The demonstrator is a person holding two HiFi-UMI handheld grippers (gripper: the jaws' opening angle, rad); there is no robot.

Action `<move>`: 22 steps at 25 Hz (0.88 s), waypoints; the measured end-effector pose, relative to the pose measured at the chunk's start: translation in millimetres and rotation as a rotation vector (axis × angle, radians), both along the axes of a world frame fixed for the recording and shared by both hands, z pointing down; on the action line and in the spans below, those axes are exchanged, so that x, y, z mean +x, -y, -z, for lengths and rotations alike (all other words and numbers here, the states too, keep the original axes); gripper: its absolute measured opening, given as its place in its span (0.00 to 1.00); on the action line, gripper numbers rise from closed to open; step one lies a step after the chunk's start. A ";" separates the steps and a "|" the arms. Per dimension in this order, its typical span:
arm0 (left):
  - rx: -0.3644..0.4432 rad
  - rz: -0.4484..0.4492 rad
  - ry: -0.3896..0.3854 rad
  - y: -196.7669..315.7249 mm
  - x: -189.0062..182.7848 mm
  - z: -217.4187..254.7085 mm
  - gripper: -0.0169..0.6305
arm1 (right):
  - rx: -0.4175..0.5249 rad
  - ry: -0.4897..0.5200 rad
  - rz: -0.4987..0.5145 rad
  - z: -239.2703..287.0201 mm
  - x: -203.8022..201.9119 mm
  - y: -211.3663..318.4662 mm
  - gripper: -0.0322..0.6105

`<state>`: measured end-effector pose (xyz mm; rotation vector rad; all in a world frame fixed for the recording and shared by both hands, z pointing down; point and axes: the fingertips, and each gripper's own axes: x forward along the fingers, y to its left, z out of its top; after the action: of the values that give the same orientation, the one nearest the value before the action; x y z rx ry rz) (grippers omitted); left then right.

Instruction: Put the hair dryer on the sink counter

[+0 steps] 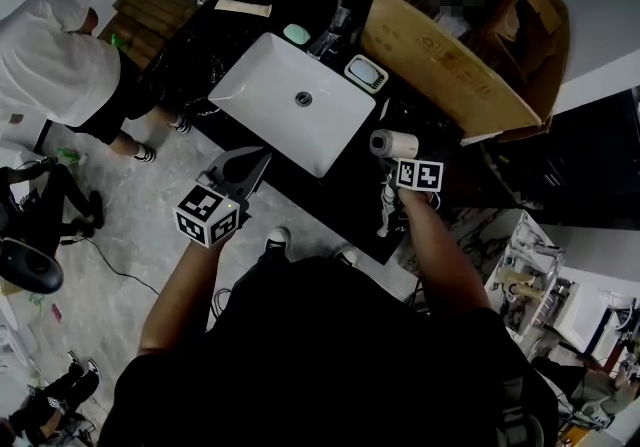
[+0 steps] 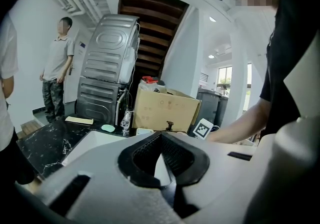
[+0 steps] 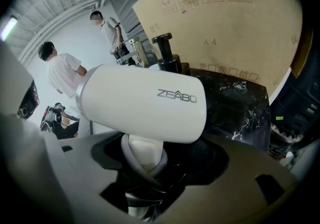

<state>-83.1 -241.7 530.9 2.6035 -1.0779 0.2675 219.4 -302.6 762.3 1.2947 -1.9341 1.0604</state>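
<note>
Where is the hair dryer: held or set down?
Held: the right gripper has its jaws shut on the handle of the hair dryer, barrel above them.

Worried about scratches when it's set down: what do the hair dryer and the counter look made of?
Hair dryer: smooth white plastic, by its even satin sheen and printed logo. Counter: polished black stone, probably marble, by its white veins and gloss.

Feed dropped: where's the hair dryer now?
Head view, right side: hair dryer held by its handle in the right tool, over the black counter beside the sink.
</note>
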 end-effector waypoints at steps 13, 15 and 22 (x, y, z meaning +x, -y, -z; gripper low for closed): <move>0.013 -0.019 -0.004 1.8 4.8 -2.2 0.05 | -0.029 -0.018 -0.008 -9.1 0.5 -4.3 0.55; 0.018 -0.019 0.000 2.6 2.6 -0.7 0.05 | -0.030 -0.017 -0.013 -8.9 1.5 -3.9 0.55; 0.019 -0.016 -0.007 5.3 -0.8 -0.8 0.05 | -0.040 -0.018 -0.023 -13.2 1.2 -6.4 0.55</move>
<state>-83.9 -247.0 531.7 2.6290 -1.0629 0.2528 220.6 -296.1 775.4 1.3031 -1.8793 1.0904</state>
